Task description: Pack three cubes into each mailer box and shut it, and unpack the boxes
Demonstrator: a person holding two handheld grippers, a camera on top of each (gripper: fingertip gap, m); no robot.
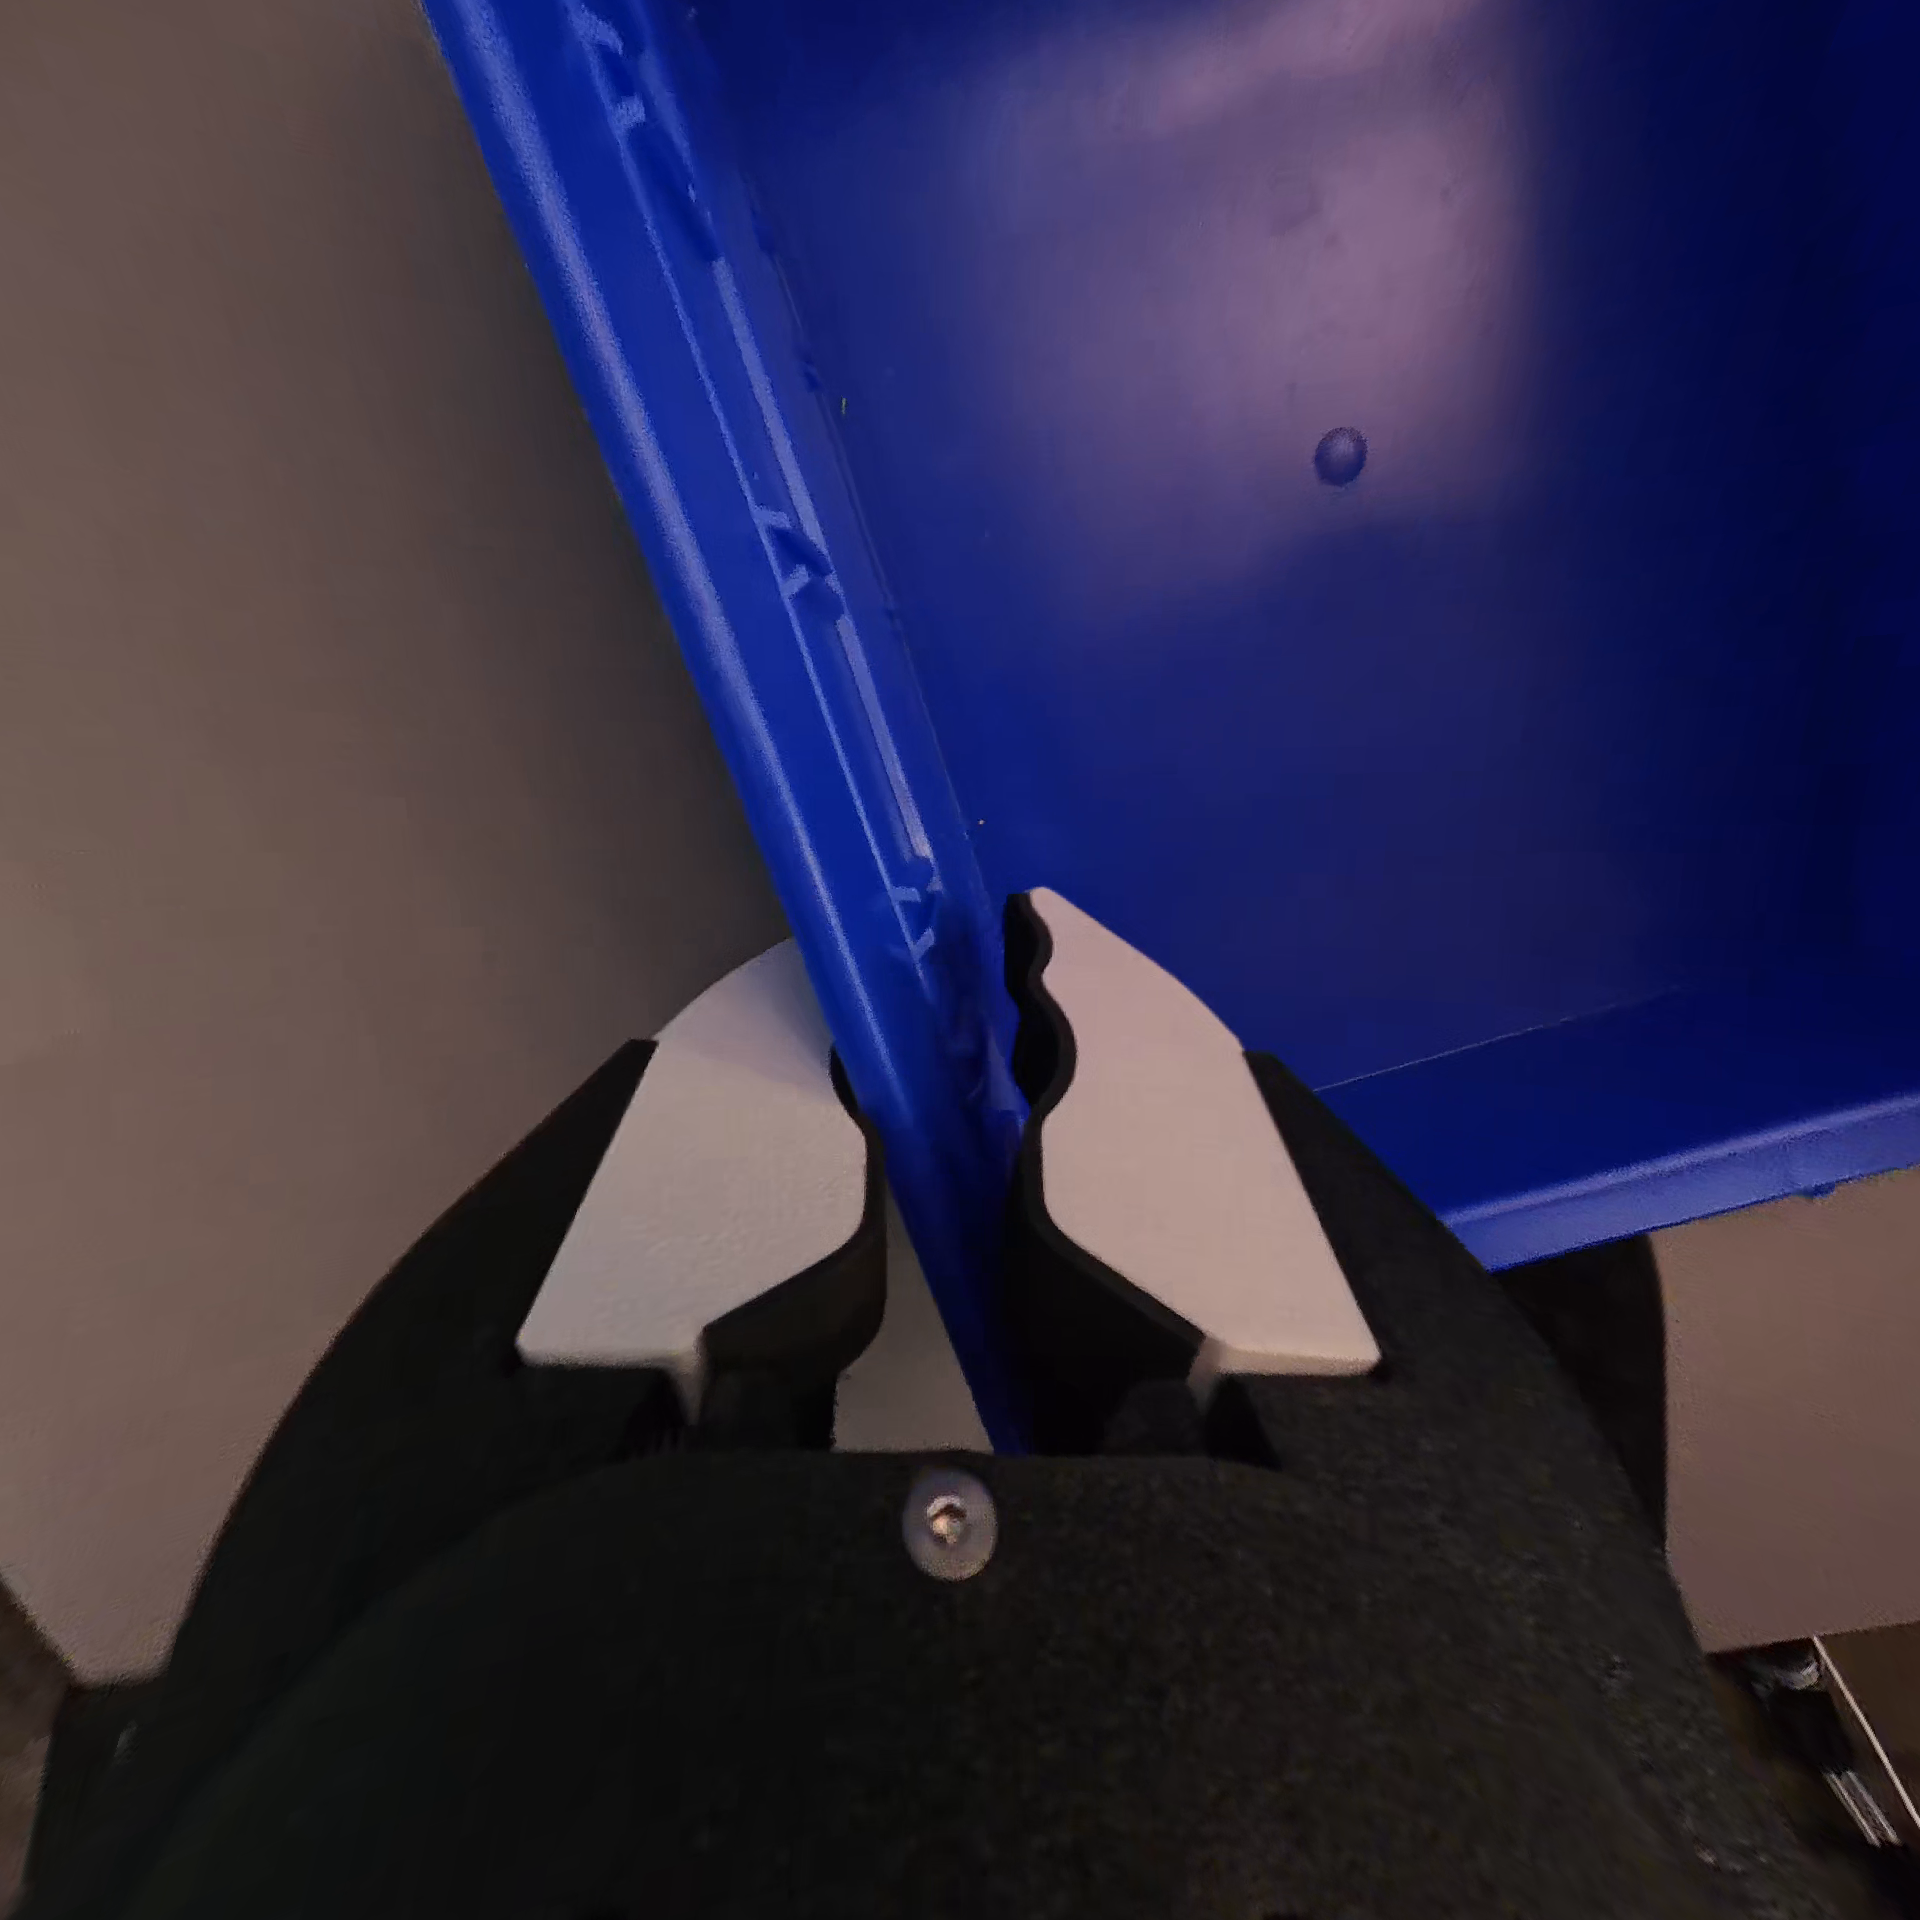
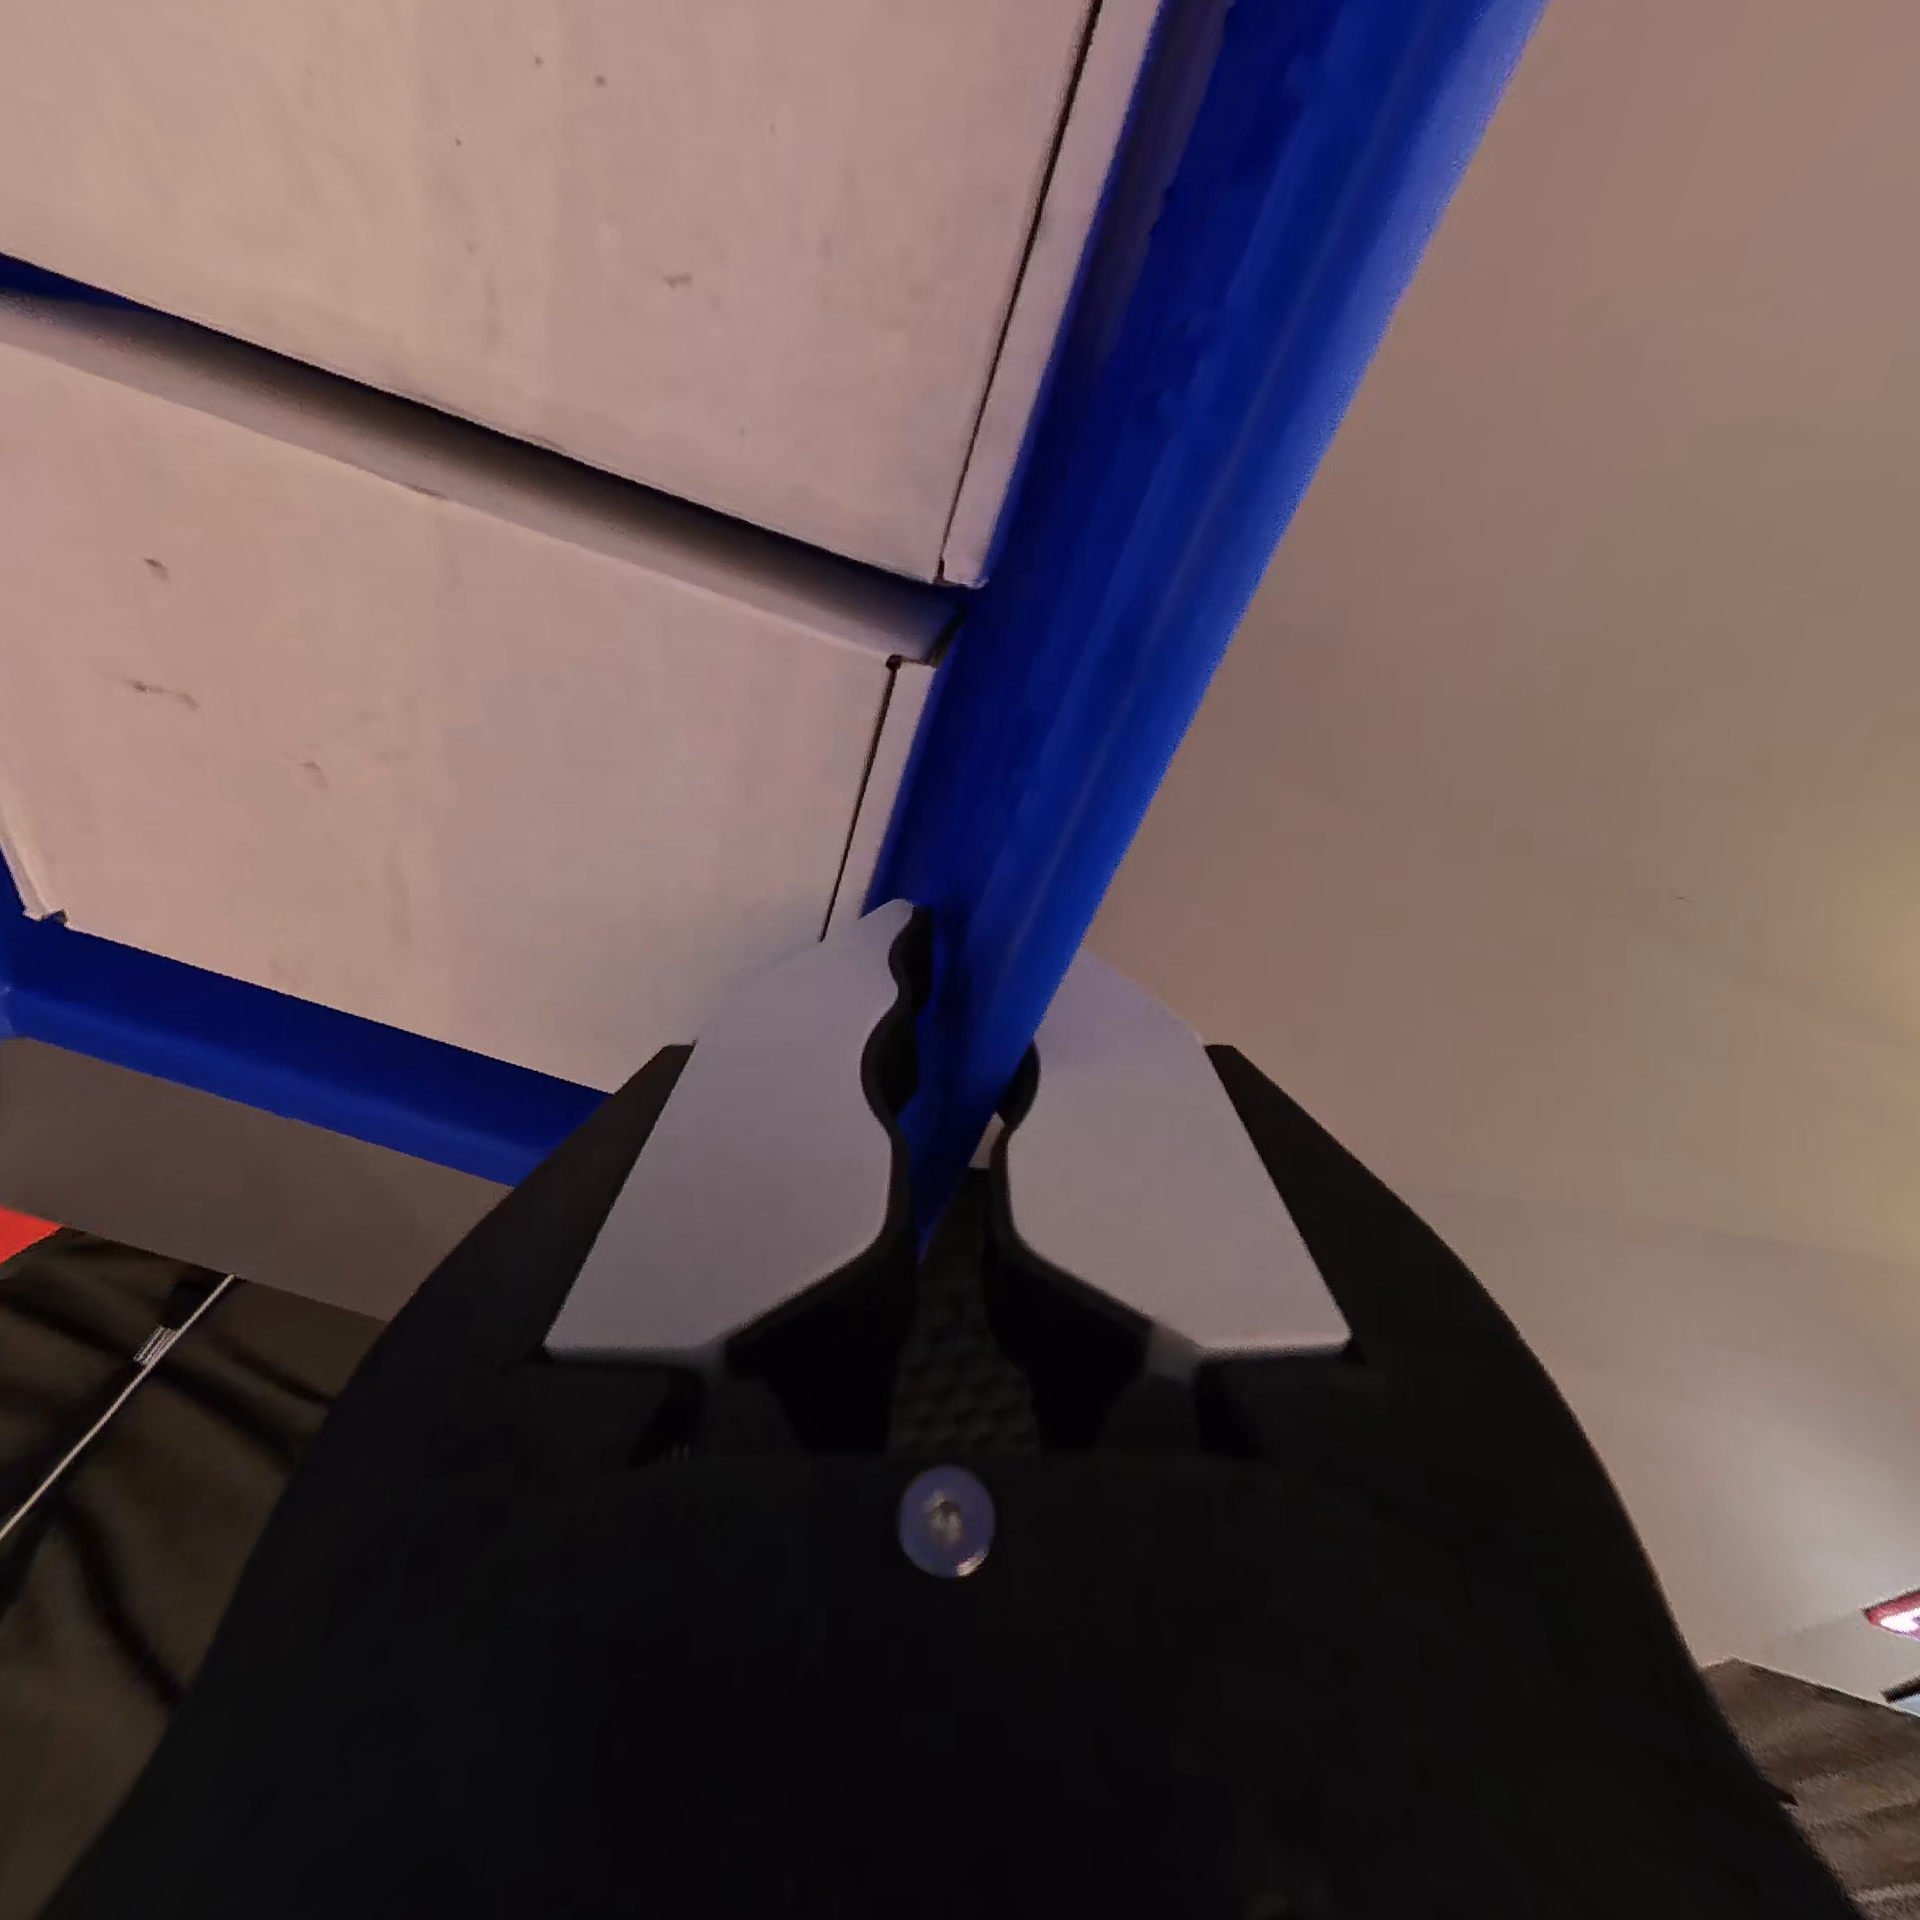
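Left hand-held gripper (image 1: 940,1049) and right hand-held gripper (image 2: 977,997) each clamp a rim of the blue plastic bin (image 1: 1299,727); two white cardboard mailer boxes (image 2: 468,644) lie inside at ten o'clock.

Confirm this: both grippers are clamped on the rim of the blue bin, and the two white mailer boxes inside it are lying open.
Not quite. Both the left gripper and right gripper do clamp the blue bin rim, but the right wrist view shows the two white mailer boxes shut, lids down.

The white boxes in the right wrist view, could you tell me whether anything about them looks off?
Mildly. The two mailer boxes in the blue bin carry dark scuffs, and the seam between them gapes unevenly. The right gripper is clamped on the bin's rim.
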